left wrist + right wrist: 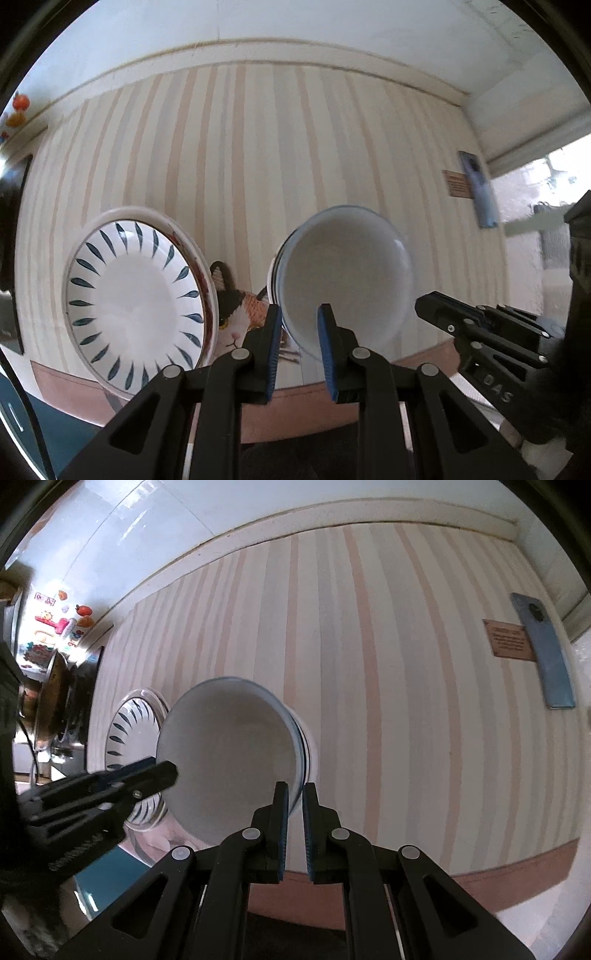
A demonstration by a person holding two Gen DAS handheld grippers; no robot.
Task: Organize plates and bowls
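A: Where was the bowl?

B: In the left wrist view the white bowl [343, 277] sat at centre right, on top of a stack of other bowls on the striped tablecloth [258, 147]. The left gripper [300, 321] was clamped on the bowl's near rim, one blue pad inside the wall and one outside.

A: And the other claw?

B: In the right wrist view the right gripper [295, 794] was closed on the same bowl's rim at lower centre, with the wall pinched between its pads. The left gripper reached the bowl from the left edge of that frame.

A: The plates?

B: A white plate with dark leaf marks [136, 302] lay on a stack at the lower left of the left view, apart from the bowl. A cat figure [236, 314] printed on the cloth showed between them.

A: Anything else?

B: A blue phone [543, 653] and a small brown card [509, 640] lay at the upper right of the right view, well apart from the dishes.
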